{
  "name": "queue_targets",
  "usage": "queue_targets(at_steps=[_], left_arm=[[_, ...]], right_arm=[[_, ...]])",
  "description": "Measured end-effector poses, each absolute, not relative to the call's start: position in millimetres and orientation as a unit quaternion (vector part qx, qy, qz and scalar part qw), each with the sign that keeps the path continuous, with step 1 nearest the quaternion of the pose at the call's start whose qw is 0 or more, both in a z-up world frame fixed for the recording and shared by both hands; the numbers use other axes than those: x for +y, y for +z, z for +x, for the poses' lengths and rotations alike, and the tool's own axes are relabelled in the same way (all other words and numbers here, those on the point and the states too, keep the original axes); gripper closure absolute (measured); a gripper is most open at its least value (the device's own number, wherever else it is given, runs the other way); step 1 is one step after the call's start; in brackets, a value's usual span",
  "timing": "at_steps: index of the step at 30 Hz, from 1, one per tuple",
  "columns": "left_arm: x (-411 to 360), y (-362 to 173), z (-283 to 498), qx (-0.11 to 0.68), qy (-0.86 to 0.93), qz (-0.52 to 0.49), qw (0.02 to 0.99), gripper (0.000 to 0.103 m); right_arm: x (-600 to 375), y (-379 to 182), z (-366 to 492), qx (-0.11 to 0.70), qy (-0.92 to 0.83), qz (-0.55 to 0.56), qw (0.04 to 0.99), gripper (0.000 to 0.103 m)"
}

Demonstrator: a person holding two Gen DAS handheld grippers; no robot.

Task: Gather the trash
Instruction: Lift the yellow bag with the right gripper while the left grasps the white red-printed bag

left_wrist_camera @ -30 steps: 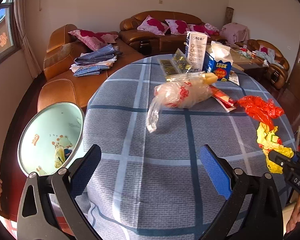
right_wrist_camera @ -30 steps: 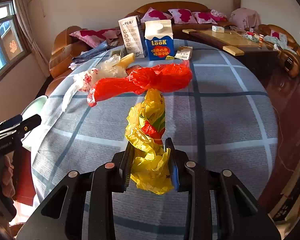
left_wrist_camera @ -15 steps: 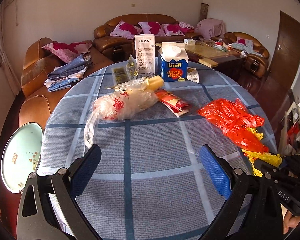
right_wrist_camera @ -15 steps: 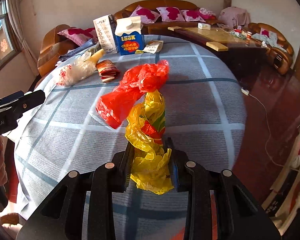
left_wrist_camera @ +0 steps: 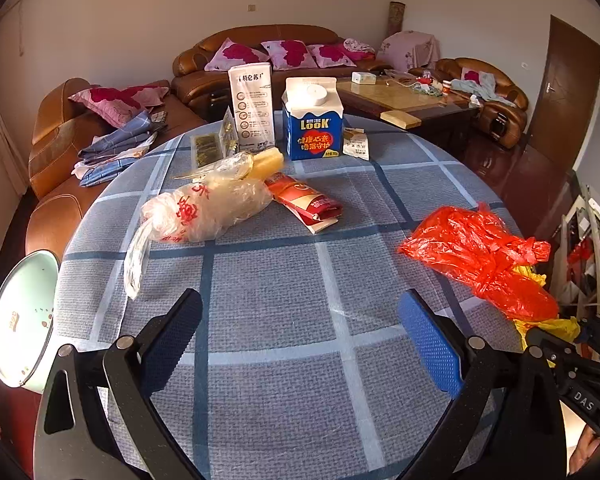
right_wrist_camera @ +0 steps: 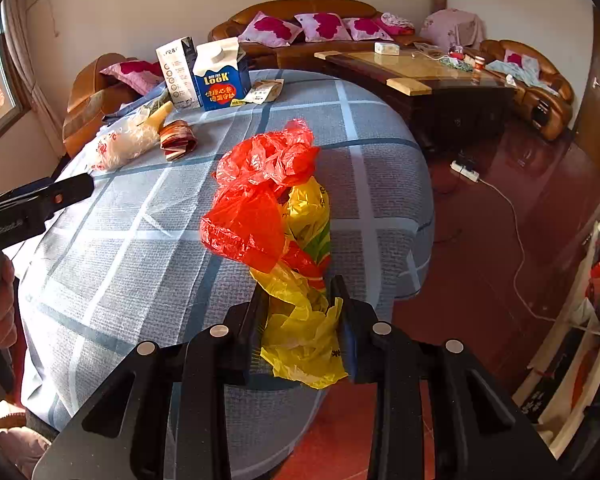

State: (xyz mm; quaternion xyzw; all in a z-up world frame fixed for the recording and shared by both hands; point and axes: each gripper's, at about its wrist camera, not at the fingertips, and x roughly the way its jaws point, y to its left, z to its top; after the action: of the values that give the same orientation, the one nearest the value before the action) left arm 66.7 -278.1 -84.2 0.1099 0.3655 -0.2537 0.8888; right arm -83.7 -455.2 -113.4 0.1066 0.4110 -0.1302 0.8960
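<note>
R gripper (right_wrist_camera: 302, 320) stayed clamped on yellow bag (right_wrist_camera: 304, 332), red bag (right_wrist_camera: 260, 200) dragged nearer table (right_wrist_camera: 140, 264) edge, 6 o'clock, L gripper (left_wrist_camera: 300, 344) fingers apart, swung off bin (left_wrist_camera: 20, 320).

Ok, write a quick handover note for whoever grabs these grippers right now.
Right gripper: shut on the yellow plastic bag, near the table edge; the red plastic bag is tangled with it and comes along.
Left gripper: open, holding nothing, above the tablecloth.
On the table: clear plastic bag, red wrapper, blue milk carton, white carton, small packet.
Bin stands beside the table, on the left.
Done: yellow bag gripped. Left: bin it, then the rest.
</note>
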Motion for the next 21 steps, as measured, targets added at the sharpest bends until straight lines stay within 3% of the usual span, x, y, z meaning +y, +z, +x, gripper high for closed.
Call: queue_targets(at_steps=[12, 21], left_arm=[[-270.9, -96.0, 82.5, 0.385, -0.218, 0.101, 0.891, 0.007], [-231.6, -92.7, 115.4, 0.386, -0.162, 0.081, 0.905, 0.007]], right_arm=[[-453.3, -107.4, -86.3, 0.387, -0.117, 0.093, 0.910, 0.071], [-441.8, -66.2, -57.0, 0.325, -0.082, 0.078, 0.939, 0.071]])
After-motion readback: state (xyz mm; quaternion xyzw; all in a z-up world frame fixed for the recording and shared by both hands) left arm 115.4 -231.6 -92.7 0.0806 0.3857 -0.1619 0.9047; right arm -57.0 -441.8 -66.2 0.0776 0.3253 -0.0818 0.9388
